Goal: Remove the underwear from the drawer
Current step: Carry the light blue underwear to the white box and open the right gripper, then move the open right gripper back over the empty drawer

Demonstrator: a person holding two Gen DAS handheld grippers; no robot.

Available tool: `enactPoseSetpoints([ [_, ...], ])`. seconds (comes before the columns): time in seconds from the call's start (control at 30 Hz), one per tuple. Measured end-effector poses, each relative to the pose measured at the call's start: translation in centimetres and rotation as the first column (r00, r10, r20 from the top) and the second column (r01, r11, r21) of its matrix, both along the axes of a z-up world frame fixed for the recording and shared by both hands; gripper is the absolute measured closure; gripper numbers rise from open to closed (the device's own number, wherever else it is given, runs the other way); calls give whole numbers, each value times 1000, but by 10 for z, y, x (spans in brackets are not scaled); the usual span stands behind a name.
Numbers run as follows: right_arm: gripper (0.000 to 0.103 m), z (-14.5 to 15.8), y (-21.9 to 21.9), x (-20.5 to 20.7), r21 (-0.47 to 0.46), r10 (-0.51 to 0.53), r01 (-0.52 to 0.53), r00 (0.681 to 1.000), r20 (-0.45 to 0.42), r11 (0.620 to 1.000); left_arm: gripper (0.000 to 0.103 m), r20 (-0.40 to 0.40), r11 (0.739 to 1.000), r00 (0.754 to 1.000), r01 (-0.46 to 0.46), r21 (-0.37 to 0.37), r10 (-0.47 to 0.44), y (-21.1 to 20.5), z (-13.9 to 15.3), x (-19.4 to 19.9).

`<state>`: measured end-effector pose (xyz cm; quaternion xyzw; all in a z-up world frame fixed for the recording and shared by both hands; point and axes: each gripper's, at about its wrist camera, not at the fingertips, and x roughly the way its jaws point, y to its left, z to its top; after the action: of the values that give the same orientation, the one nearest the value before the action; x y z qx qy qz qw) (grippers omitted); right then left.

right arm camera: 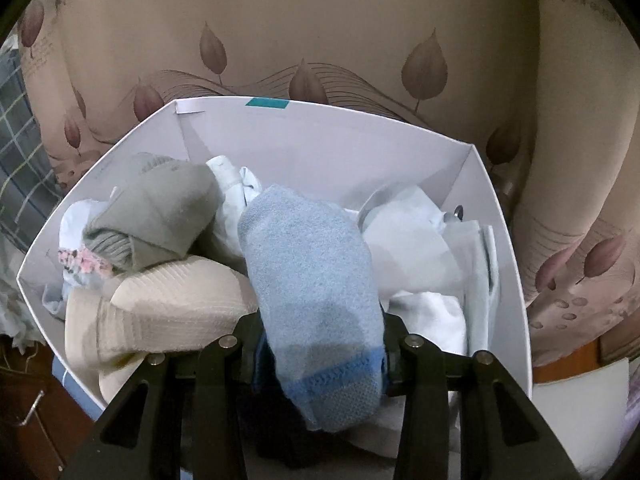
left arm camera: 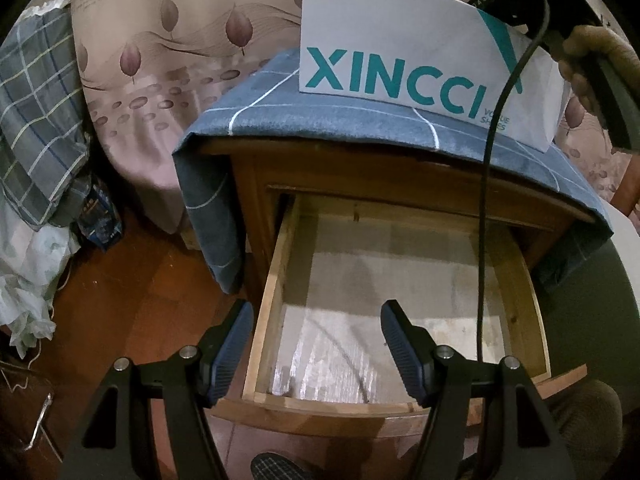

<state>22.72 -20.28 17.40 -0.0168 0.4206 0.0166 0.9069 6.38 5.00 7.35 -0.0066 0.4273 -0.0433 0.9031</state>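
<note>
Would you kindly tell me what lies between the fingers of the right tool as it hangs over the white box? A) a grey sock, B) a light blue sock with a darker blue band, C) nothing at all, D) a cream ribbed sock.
B: the light blue sock sits between the fingers of the right tool, above the white box of clothes.

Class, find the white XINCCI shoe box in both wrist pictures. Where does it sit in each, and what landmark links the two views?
Left wrist view: the white shoe box stands at top centre, on the blue checked cloth over the wooden cabinet.
Right wrist view: the box fills the middle, seen from above, open and full of clothes.
Shared landmark: the leaf-patterned curtain behind the box.
</note>
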Motion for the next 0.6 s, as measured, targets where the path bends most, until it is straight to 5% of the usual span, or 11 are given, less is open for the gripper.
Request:
enactPoseSetpoints([
  [0.33, 57, 4, -3, -2, -4, -27, 27, 1000, 10, 1000, 35, -3, 1000, 1000, -3, 5, 3, -3, -1, -1],
  [0.53, 34, 20, 1, -22, -40, -21, 25, 996, 86, 999, 35, -9, 1000, 1000, -17, 12, 17, -3, -1, -1],
  [0.6, 17, 29, 2, -35, -64, -16, 24, 992, 124, 998, 35, -10, 1000, 1000, -16, 19, 16, -4, -2, -1],
])
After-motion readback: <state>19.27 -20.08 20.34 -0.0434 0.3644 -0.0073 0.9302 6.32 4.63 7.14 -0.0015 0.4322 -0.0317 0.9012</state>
